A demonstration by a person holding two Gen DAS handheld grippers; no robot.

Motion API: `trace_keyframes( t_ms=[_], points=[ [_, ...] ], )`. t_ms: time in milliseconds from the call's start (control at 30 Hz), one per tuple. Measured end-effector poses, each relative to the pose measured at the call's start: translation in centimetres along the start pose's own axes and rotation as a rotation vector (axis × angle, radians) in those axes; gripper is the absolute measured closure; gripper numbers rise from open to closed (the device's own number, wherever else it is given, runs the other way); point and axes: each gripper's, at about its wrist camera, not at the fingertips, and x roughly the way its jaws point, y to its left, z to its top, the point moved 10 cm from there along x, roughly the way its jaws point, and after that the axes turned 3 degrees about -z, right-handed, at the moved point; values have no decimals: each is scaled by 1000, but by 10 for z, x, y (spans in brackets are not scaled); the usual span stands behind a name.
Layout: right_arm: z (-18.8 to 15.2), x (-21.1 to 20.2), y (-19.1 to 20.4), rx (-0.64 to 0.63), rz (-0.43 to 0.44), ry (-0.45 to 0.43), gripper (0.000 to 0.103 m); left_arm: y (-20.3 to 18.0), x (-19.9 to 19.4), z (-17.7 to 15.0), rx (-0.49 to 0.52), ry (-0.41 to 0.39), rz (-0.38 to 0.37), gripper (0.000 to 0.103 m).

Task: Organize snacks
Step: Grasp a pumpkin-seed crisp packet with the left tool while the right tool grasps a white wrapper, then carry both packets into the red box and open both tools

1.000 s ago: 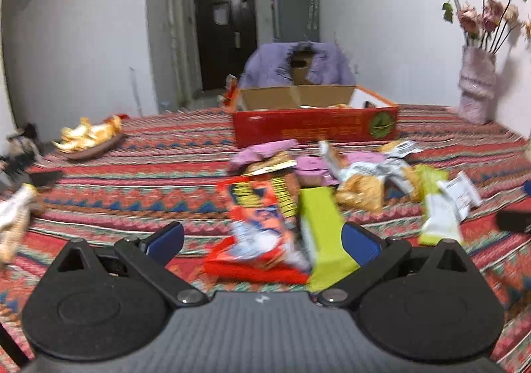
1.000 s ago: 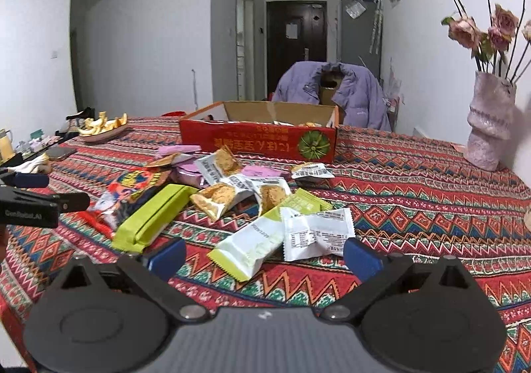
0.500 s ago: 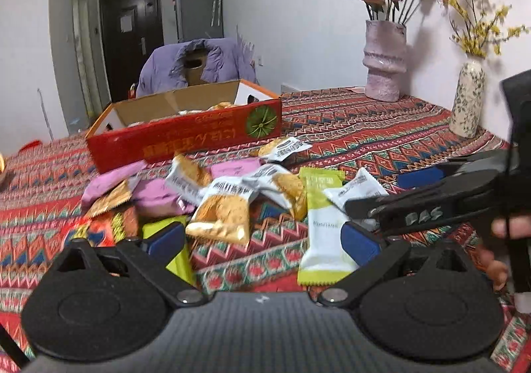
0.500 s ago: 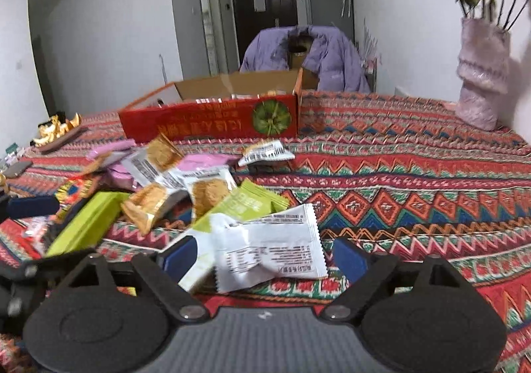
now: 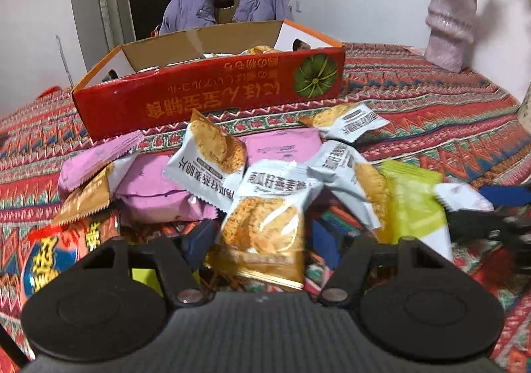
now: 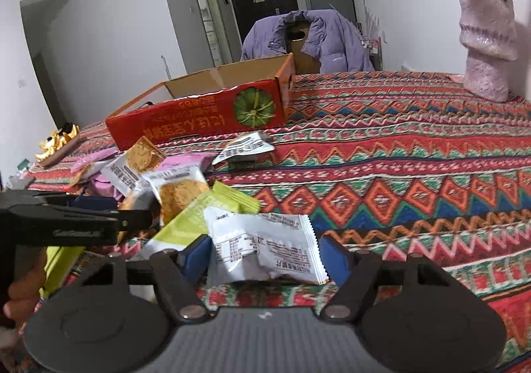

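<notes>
A pile of snack packets lies on the patterned tablecloth in front of an open red cardboard box (image 5: 212, 101), which also shows in the right wrist view (image 6: 199, 120). My left gripper (image 5: 262, 242) is open, its blue pads on either side of a gold-and-white cracker packet (image 5: 265, 223). My right gripper (image 6: 265, 258) is open around a white packet (image 6: 265, 247) that lies on a lime-green packet (image 6: 195, 217). Pink packets (image 5: 156, 190) lie behind. The left gripper's black fingers (image 6: 76, 223) show at left in the right wrist view.
A lilac vase (image 6: 488, 41) with dried flowers stands at the table's far right. A purple jacket (image 6: 318, 37) hangs on a chair behind the box. A dish of gold-wrapped sweets (image 6: 58, 144) sits far left. A red-and-blue snack bag (image 5: 56, 250) lies at the pile's left.
Both grippers have moved forward and down into the pile. The left now straddles the cracker packet, the right the white packet. Both jaws have narrowed a little.
</notes>
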Motion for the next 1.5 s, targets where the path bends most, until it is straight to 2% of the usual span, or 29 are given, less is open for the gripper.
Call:
trace_keyframes(
  t_ms=[100,133,200,233,300,367,533,633,833,967,1133,1233,1333,1500],
  points=[
    [-1,0,-2,-8,6,4,32,5,4,4,-29,9,-26,34],
    [-1,2,-2,-17,1,6,32,5,6,5,-30,8,-33,37],
    [-2,4,-1,-24,-3,6,32,5,6,6,-16,-6,-21,54],
    [-2,4,-1,-27,-5,6,33,4,4,6,-17,-2,-23,55],
    [-1,4,0,-37,-17,9,41,3,-1,3,-37,7,-34,58],
    [-2,0,1,-48,-31,13,55,1,-13,-2,-55,13,-37,58],
    [-13,-21,5,-47,-38,4,85,-7,-60,-10,-74,-48,-51,59],
    [-21,-41,11,-50,-42,-21,88,-9,-92,-18,-79,-87,-56,59],
    [-29,-84,36,-82,-23,-78,88,-1,-142,-29,-86,-158,-26,59],
    [-34,-105,55,-114,-3,-101,88,7,-161,-34,-114,-190,-18,59],
    [-28,-111,69,-134,22,-114,88,25,-169,-35,-148,-203,11,59],
    [-11,-111,77,-144,55,-130,88,42,-167,-21,-170,-197,-9,59],
    [27,-104,84,-157,136,-145,88,66,-158,18,-202,-196,-59,59],
    [112,-58,95,-189,200,-160,88,118,-106,104,-212,-190,18,59]
  ],
)
